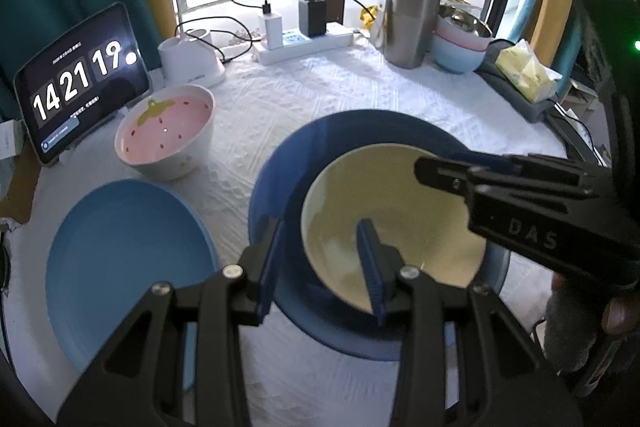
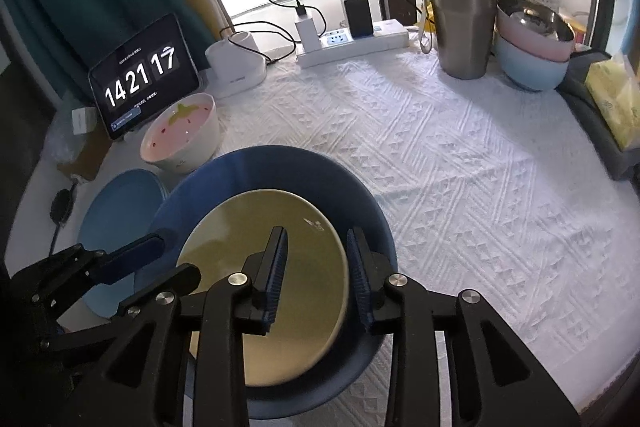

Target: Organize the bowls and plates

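A yellow bowl (image 1: 384, 203) (image 2: 256, 243) sits on a dark blue plate (image 1: 352, 131) (image 2: 272, 167). My left gripper (image 1: 320, 239) is open, its jaws straddling the bowl's left rim. My right gripper (image 2: 316, 247) is open over the bowl's right rim; it also shows in the left wrist view (image 1: 460, 167). A light blue plate (image 1: 124, 251) (image 2: 120, 211) lies to the left. A pink strawberry bowl (image 1: 168, 131) (image 2: 180, 135) stands behind it.
A tablet clock (image 1: 76, 83) stands at the far left. A white device (image 1: 192, 59), a power strip (image 1: 308, 43), a steel tumbler (image 1: 408, 19), stacked pastel bowls (image 1: 460, 47) and a tissue pack (image 1: 524, 71) line the back. A white tablecloth (image 2: 460, 167) covers the table.
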